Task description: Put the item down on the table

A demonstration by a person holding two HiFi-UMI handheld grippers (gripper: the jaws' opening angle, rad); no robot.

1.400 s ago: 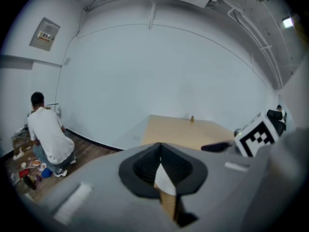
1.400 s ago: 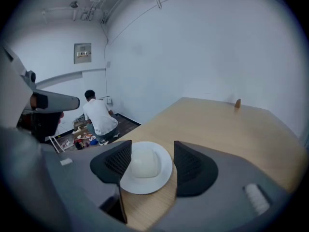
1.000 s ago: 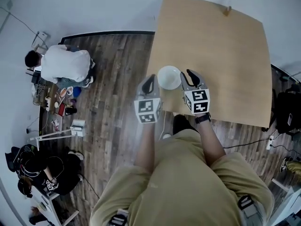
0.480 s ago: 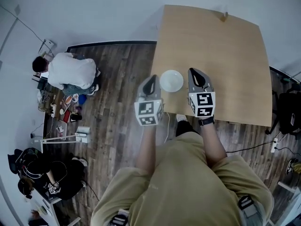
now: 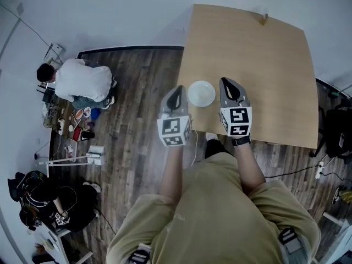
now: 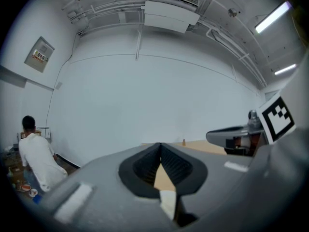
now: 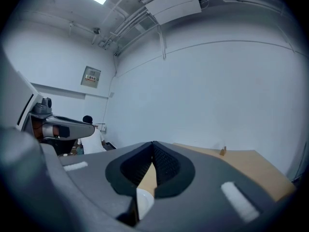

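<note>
Bowl (image 5: 201, 93) is seen at the surface's (image 5: 258, 54) seven-o'clock edge (open wood toward twelve), flanked by left gripper (image 5: 175, 97) and right gripper (image 5: 231, 88), each pressed together.

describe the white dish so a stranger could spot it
Find the light wooden table and go to its near left corner. The white bowl sits there between the left gripper and the right gripper. It is round and white; the table's only other item, a small brown object, stands at the far edge.
</note>
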